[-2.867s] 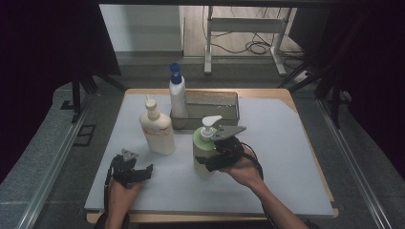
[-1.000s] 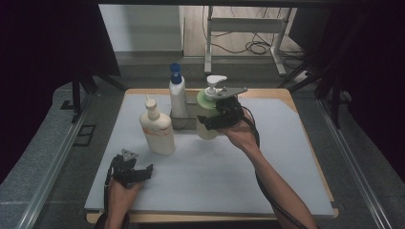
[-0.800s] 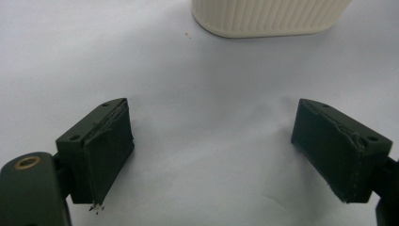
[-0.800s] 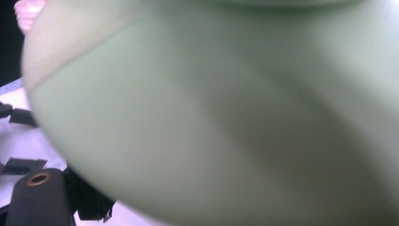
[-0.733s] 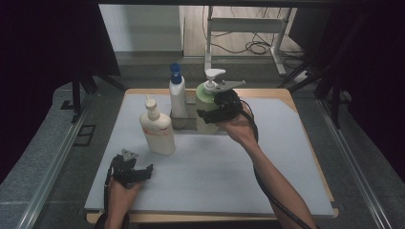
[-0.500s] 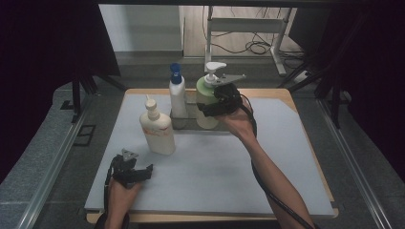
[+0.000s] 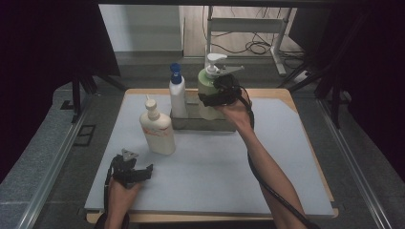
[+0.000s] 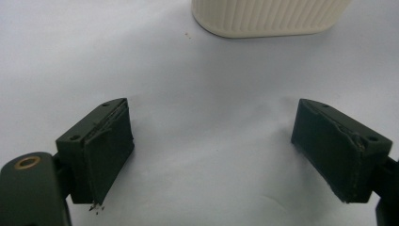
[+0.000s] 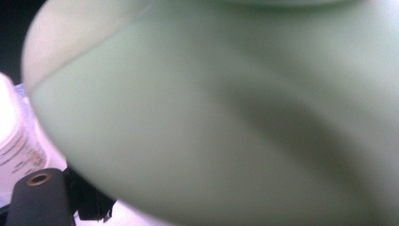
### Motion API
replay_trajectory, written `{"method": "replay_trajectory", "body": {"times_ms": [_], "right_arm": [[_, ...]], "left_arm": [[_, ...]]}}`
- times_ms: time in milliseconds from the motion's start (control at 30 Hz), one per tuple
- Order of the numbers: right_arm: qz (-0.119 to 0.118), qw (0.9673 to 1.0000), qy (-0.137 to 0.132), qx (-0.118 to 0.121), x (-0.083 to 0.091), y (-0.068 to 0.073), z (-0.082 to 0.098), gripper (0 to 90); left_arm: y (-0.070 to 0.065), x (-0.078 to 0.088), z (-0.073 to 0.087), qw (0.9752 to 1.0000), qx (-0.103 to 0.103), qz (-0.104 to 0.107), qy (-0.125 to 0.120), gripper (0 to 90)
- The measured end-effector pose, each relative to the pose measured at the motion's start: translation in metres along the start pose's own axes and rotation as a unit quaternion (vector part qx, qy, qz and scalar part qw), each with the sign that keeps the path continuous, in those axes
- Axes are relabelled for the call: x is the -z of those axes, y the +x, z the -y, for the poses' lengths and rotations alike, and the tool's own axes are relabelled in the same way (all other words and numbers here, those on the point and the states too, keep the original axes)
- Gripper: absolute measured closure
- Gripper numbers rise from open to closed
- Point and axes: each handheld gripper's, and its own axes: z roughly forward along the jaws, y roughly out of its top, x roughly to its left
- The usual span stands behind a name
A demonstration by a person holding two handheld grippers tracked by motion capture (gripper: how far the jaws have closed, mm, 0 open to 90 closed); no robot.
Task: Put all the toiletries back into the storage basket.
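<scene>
green pump bottle held over the tray

at the twelve o'clock end of the pale blue table mat (image 7: 286, 157), the right gripper (image 7: 216, 96) is clamped around a round pale green bottle with a white pump head (image 7: 208, 93). its wide-set jaws press on the bottle's body, below the pump. the bottle stands upright in the grip, over the right part of a dark grey rectangular metal tray (image 7: 200, 123); whether its base touches the tray floor cannot be told. in the right gripper view the green bottle's wall (image 9: 226, 117) lies blurred and close against the camera, with one black jaw tip peeking out at seven o'clock.

just to the nine o'clock side of the green bottle, a tall white bottle with a blue cap (image 7: 177, 95) stands upright at the tray's left end. a squat cream-coloured plastic bottle with a narrow nozzle (image 7: 156, 129) stands on the mat near the tray's seven o'clock corner, apart from it.

at seven o'clock on the mat, the left gripper (image 7: 138, 171) rests low on the surface in the person's hand, well apart from the tray. in the left gripper view its two black jaws stand wide apart with only bare mat between them, and the cream bottle's ribbed base (image 8: 268, 16) sits ahead of them at twelve o'clock, not touching.
</scene>
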Motion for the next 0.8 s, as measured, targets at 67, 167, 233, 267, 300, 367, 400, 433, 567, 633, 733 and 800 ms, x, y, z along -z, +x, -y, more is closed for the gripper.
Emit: {"method": "replay_trajectory", "body": {"times_ms": [67,167,233,267,300,367,400,433,567,633,733,800], "right_arm": [[0.002,1.0000,-0.001,0.000,-0.003,-0.001,-0.002,12.5],[0.005,1.0000,-0.001,-0.002,-0.008,-0.002,-0.005,12.5],[0.006,1.0000,-0.001,-0.003,-0.011,-0.003,-0.007,12.5],[0.007,1.0000,-0.001,-0.004,-0.013,-0.003,-0.007,12.5],[0.007,1.0000,-0.001,-0.005,-0.014,-0.004,-0.008,12.5],[0.008,1.0000,-0.001,-0.005,-0.018,-0.004,-0.009,12.5],[0.010,0.9999,0.001,-0.005,-0.021,-0.005,-0.010,12.6],[0.011,0.9999,0.001,-0.005,-0.022,-0.005,-0.010,12.5],[0.014,0.9999,0.001,-0.008,-0.029,-0.007,-0.010,12.6],[0.015,0.9999,0.003,-0.009,-0.034,-0.008,-0.009,12.5],[0.019,0.9998,0.006,-0.009,-0.039,-0.009,-0.008,12.5],[0.019,0.9998,0.005,-0.010,-0.043,-0.010,-0.007,12.5]], "left_arm": [[0.000,0.000,0.000,1.0000,0.000,0.000,0.000,12.5],[0.000,0.000,0.000,1.0000,0.000,0.000,0.000,12.5],[0.000,0.000,0.000,1.0000,0.000,0.000,0.000,12.5],[0.000,0.000,0.000,1.0000,0.000,0.000,0.000,12.5],[0.000,0.000,0.000,1.0000,0.000,0.000,0.000,12.4],[0.000,0.000,0.000,1.0000,0.000,0.000,0.000,12.5],[0.000,0.000,0.000,1.0000,0.000,0.000,0.000,12.5],[0.000,0.000,0.000,1.0000,0.001,0.000,0.000,12.5],[0.000,0.000,0.000,1.0000,0.000,0.000,0.000,12.5],[0.000,0.000,0.000,1.0000,0.001,0.000,0.000,12.5],[0.000,0.000,0.000,1.0000,0.002,0.000,0.000,12.5],[0.000,0.000,0.000,1.0000,0.001,0.000,0.000,12.5]]}}
